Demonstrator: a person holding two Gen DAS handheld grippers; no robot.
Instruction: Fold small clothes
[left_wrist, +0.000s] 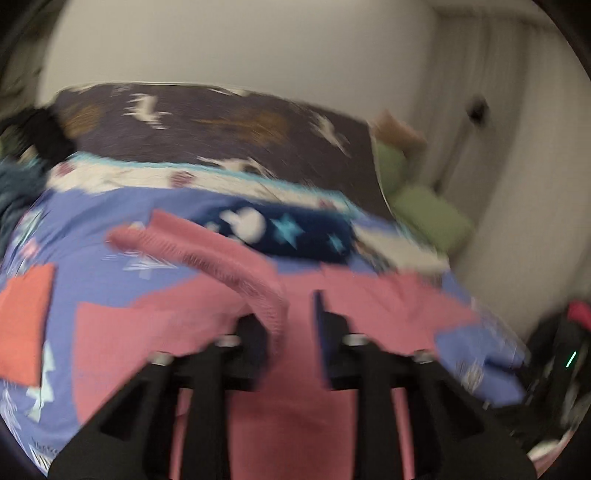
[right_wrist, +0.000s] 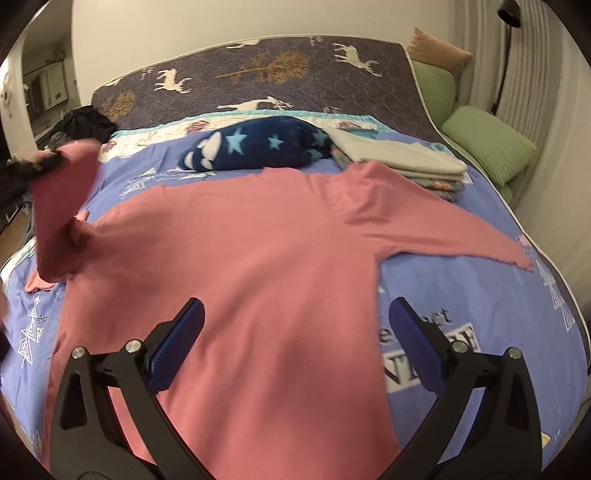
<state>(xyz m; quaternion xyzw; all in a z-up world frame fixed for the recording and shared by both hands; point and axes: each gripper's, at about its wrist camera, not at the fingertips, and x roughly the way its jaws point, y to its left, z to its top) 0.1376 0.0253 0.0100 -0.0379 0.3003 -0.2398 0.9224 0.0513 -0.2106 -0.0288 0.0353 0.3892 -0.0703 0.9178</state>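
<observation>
A pink long-sleeved top (right_wrist: 236, 258) lies spread on the blue printed bedspread (right_wrist: 461, 295). Its right sleeve (right_wrist: 443, 229) lies flat, stretched toward the bed's right edge. My left gripper (left_wrist: 291, 325) is shut on the left sleeve (left_wrist: 221, 258) and holds it lifted above the bed; the view is blurred. In the right wrist view the same gripper (right_wrist: 40, 164) shows at far left with the raised sleeve (right_wrist: 62, 206). My right gripper (right_wrist: 295, 325) is open and empty, low over the top's body.
A rolled navy star blanket (right_wrist: 255, 147) and a stack of folded linens (right_wrist: 402, 158) lie behind the top. Green pillows (right_wrist: 487, 144) sit at the right. Dark clothes (right_wrist: 85, 123) lie at the back left. An orange cloth (left_wrist: 26, 325) lies left.
</observation>
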